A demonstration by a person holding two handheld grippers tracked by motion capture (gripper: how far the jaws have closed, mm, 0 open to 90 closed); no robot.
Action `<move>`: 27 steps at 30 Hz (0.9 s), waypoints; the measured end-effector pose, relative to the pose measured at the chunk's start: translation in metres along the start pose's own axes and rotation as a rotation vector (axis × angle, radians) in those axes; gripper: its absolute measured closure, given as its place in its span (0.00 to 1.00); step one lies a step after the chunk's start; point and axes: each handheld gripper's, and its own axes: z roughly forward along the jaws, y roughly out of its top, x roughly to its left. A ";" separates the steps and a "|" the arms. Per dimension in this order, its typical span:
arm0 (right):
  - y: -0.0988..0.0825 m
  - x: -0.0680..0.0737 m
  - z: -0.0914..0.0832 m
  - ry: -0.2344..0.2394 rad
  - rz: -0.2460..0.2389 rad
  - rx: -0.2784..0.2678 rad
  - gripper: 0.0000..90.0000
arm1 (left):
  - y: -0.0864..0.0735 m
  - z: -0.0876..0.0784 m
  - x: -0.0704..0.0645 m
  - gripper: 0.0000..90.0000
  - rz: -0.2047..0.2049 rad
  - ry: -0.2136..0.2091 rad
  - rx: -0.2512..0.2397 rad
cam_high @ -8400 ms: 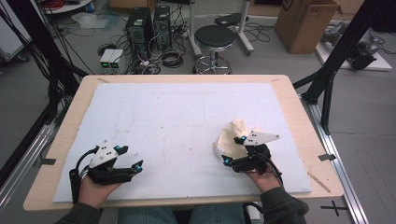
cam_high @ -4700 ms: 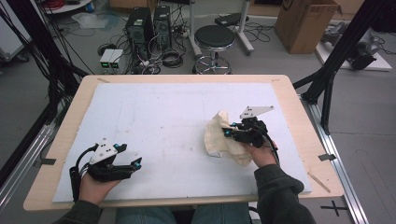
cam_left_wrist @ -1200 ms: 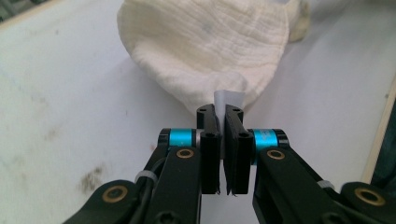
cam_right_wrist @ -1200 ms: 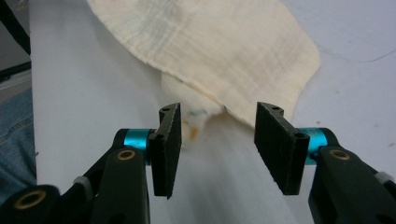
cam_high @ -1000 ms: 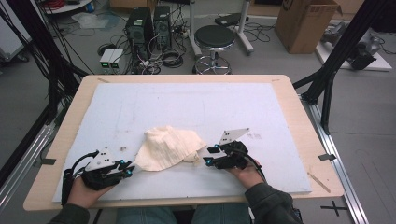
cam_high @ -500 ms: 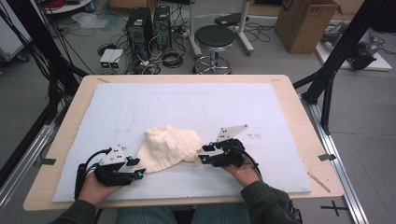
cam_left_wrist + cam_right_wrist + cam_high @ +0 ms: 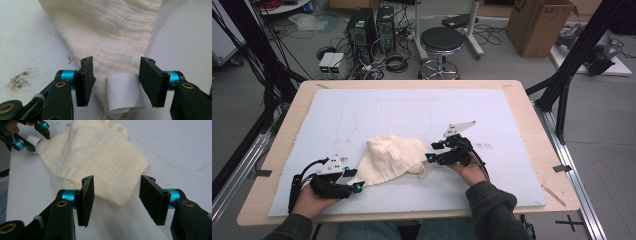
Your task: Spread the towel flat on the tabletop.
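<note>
Both forearms came in from the near edge, the left gripper (image 7: 354, 180) and the right gripper (image 7: 432, 151) each held low with jaws spread apart, pointing toward one another.

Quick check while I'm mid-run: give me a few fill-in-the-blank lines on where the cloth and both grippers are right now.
1. The cream cloth lies on the ____ mat.
2. The left gripper has its jaws open around the cloth's white ____.
3. The right gripper has its jaws ____, with a cloth corner ahead of them.
4. In the high view the cloth lies ____ the two grippers.

Missing words: white; tag; open; between
</note>
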 end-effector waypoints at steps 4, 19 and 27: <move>0.000 -0.002 0.011 0.000 -0.011 0.038 0.50 | -0.001 0.004 0.002 0.57 -0.001 0.003 0.026; 0.001 0.000 0.015 0.062 -0.047 0.048 0.99 | 0.003 -0.002 0.006 0.94 -0.005 0.008 -0.043; 0.001 -0.001 0.016 0.047 -0.049 0.049 0.64 | 0.003 -0.001 0.006 0.94 0.004 0.014 -0.032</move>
